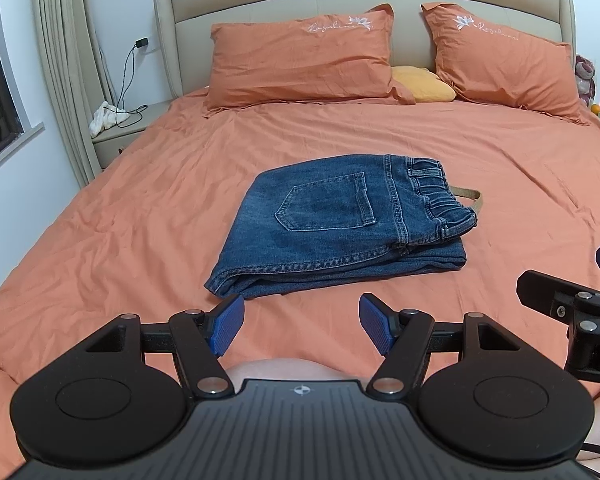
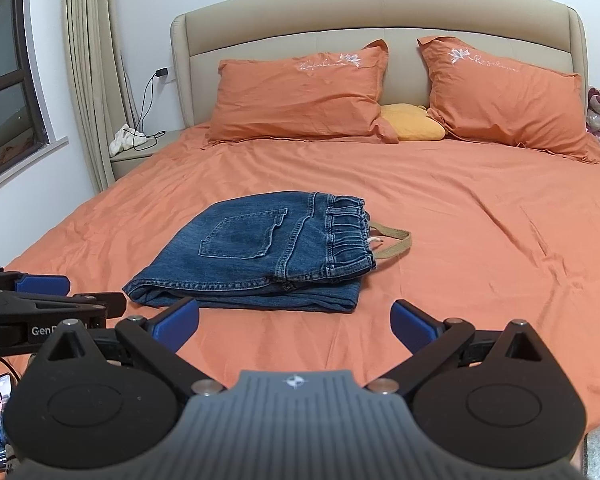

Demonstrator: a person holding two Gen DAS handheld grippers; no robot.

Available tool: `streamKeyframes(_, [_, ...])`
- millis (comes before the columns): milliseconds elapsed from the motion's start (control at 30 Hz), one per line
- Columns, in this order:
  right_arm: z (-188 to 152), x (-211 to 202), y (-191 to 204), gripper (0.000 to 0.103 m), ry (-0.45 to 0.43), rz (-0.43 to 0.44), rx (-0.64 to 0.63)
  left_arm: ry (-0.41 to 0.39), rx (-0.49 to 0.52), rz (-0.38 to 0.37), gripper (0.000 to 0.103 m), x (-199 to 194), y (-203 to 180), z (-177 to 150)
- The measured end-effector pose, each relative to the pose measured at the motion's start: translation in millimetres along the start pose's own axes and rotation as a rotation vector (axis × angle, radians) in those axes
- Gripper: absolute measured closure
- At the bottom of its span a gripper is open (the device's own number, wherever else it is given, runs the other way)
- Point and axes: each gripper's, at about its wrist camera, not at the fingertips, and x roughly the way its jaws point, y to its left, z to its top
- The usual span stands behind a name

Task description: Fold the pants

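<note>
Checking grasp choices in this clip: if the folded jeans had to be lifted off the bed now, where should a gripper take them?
Probably the near folded edge of the jeans, approached low from the camera side. There the layers stack into a thick rounded lip facing both open grippers, left and right; the elastic waistband is bunched and farther off.

Even, soft indoor light, faint shadows, sharp centre, strong fisheye bending and dark corners.
</note>
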Motion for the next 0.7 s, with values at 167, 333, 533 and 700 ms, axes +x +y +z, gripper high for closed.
streamKeyframes(167, [-0.5,-0.1,0.1,0.005,0.000,-0.008,-0.007,-0.004,0.002,-0.011,0.026,-0.8,-0.6,-0.1])
streamKeyframes(333, [-0.9,-0.4,1.3,0.005,0.001,-0.010,-0.011,-0.011,0.007,-0.016,0.024,-1.6,0.0,0.0])
streamKeyframes(533, [-1.4,-1.5,1.6,0.005,0.001,-0.011,-0.005,-0.017,0.007,-0.013,0.024,-2.4,-1.1,-0.8])
streamKeyframes(700, [-0.8,-0.9,2.5,0.005,0.001,-0.013,-0.005,-0.025,0.009,-0.022,0.024,-4.0,-1.6,-0.6])
